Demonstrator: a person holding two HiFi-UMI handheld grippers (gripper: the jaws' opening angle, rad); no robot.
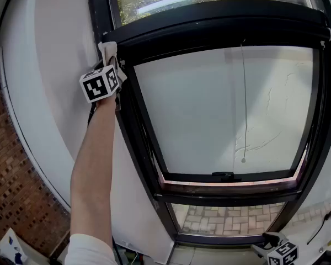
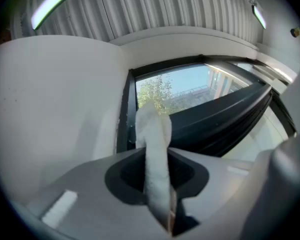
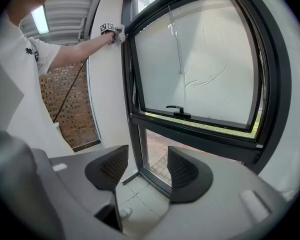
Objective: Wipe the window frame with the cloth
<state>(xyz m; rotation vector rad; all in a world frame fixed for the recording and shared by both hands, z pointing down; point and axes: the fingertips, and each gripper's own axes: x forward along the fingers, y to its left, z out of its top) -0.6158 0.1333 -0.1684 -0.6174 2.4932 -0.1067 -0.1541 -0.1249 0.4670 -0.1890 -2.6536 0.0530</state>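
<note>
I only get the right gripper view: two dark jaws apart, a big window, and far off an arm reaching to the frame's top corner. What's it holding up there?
Observer: The left gripper; its own view shows its jaws shut on a white cloth.
Operator: Does the cloth reach the frame?
Observer: In the head view it sits right against the upper left corner of the black window frame.
Operator: And where's my gripper?
Observer: The right gripper hangs low, by the frame's bottom right corner.
</note>
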